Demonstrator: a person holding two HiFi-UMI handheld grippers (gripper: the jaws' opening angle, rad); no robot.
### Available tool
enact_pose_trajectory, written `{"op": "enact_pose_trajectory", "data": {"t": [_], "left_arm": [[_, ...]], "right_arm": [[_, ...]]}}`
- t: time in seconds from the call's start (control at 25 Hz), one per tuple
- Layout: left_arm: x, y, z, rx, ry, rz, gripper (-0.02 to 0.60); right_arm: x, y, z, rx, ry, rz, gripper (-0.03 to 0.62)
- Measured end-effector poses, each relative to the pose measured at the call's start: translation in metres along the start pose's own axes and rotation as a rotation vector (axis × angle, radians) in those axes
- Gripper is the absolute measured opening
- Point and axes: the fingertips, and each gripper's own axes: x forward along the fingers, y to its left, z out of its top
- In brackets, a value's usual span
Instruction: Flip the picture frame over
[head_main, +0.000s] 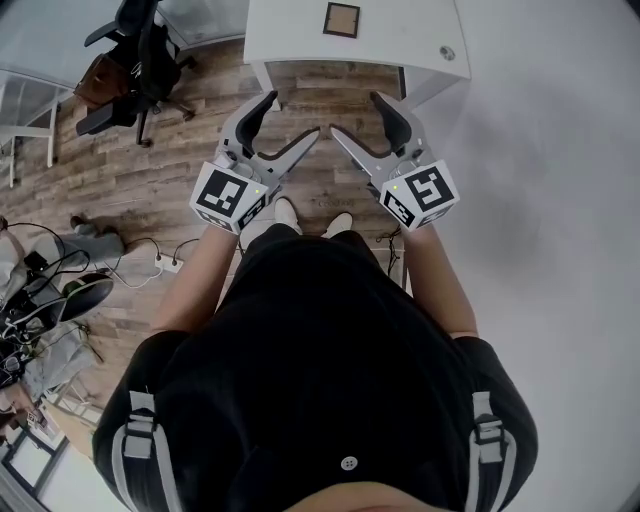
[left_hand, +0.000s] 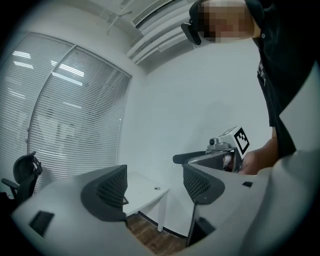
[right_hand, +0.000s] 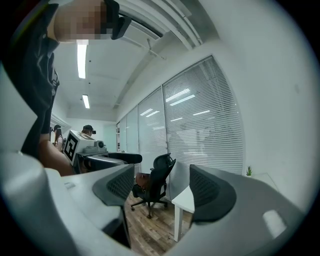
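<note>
A small brown picture frame (head_main: 341, 19) lies flat on the white table (head_main: 420, 40) at the top of the head view. Both grippers hang in front of the table over the wood floor, apart from the frame and pointing towards each other. My left gripper (head_main: 292, 115) is open with nothing between its jaws; in its own view the left gripper (left_hand: 154, 187) looks past the table (left_hand: 145, 192) at the right gripper (left_hand: 215, 157). My right gripper (head_main: 357, 114) is also open and empty; the right gripper (right_hand: 162, 187) faces the table's corner (right_hand: 186, 197).
A black office chair (head_main: 135, 60) with a brown bag stands to the table's left, also the chair (right_hand: 157, 180) in the right gripper view. A small round fitting (head_main: 447, 52) sits in the tabletop. Cables and a power strip (head_main: 165, 263) lie on the floor at left.
</note>
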Motion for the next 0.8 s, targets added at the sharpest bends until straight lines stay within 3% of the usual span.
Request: {"op": "enact_pose_trajectory", "data": {"t": [0.48, 0.8], "left_arm": [[-0.026, 0.058, 0.001, -0.01, -0.001, -0.03, 0.337], [-0.013, 0.124, -0.007, -0.042, 0.016, -0.039, 0.337]], "right_arm": [[0.054, 0.021, 0.002, 0.008, 0.012, -0.038, 0.342], [0.115, 0.001, -0.004, 0.027, 0.045, -0.061, 0.341]]}}
